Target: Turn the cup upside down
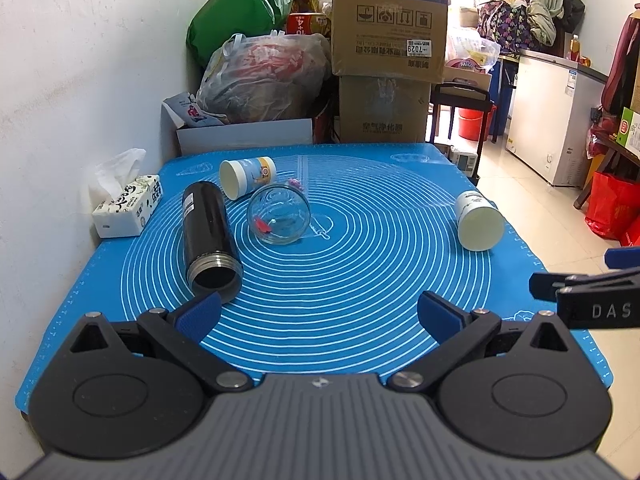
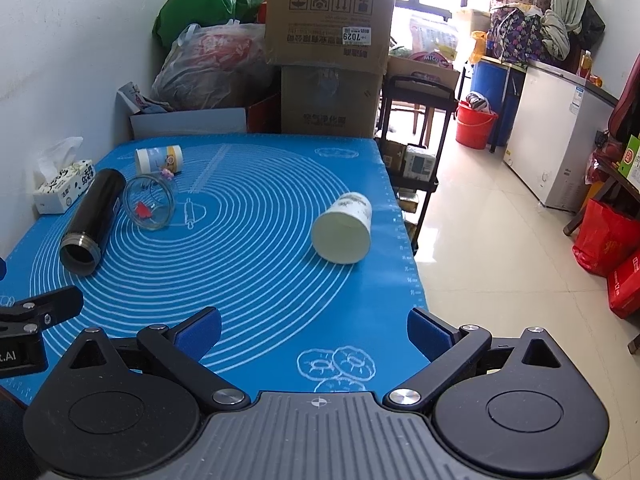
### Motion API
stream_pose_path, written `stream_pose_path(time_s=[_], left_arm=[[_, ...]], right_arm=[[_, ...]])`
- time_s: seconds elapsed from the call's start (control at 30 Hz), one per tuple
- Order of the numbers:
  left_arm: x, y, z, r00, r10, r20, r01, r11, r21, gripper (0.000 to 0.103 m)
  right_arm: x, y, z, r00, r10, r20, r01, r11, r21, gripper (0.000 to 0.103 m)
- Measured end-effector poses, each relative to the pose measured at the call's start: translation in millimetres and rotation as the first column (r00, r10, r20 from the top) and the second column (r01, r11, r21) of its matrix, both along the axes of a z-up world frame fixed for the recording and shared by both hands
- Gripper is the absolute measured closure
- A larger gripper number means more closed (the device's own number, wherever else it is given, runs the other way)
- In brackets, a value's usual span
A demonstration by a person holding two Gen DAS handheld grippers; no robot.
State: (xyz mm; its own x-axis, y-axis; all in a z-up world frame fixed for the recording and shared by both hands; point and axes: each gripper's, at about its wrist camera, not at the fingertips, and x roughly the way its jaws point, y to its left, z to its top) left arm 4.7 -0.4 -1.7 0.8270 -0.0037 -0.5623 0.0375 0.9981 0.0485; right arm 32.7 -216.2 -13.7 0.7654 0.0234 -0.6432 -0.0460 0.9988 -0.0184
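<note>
- Both fingers pairs spread wide, holding nothing: left gripper (image 1: 318,314), right gripper (image 2: 314,334)
- White paper cup (image 2: 343,227) lies sideways on blue mat (image 2: 260,280)
- Cardboard box (image 2: 328,12) label reads "7029"

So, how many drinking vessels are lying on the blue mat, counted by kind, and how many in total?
Paper cups: 2, one far left, one near the right edge
Glass cup: 1
Black flask: 1
Total: 4, all lying on their sides on the blue mat.
</note>
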Motion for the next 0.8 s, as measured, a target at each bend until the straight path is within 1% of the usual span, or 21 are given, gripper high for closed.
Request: stream_pose_path(time_s=[0.23,0.43,0.57,0.67,0.8], left_arm=[[13.9,2.5,-0.8,1.0,0.014,0.016,-0.014,1.0,-0.002,0.0],[39.4,8.4,-5.4,0.999,0.042,0.018,-0.042,0.999,0.011,0.0],[58.1,16.4,-9.7,0.997,0.071,0.018,-0.071,0.997,0.003,0.0],[72.7,22.4,-12.5,0.996,0.09,0.018,-0.09,0.996,0.002,0.0],[88.0,30.7,-17.3,0.993,0.113,0.017,-0.113,0.994,0.005,0.0]], right_arm=[[28.8,-9.8,7.7,0.999,-0.013,0.035,0.013,1.0,-0.013,0.002],[80.8,-23.9,11.7,0.999,-0.025,0.037,0.026,1.0,-0.014,0.003],[125.7,-34.4,5.5,0.999,-0.041,-0.012,0.041,0.999,0.022,0.006],[158.6,-39.5,-5.6,0.997,-0.051,-0.065,0.054,0.997,0.049,0.009],[195.4,-37.8,-24.4,0.991,-0.069,-0.11,0.074,0.996,0.04,0.01]])
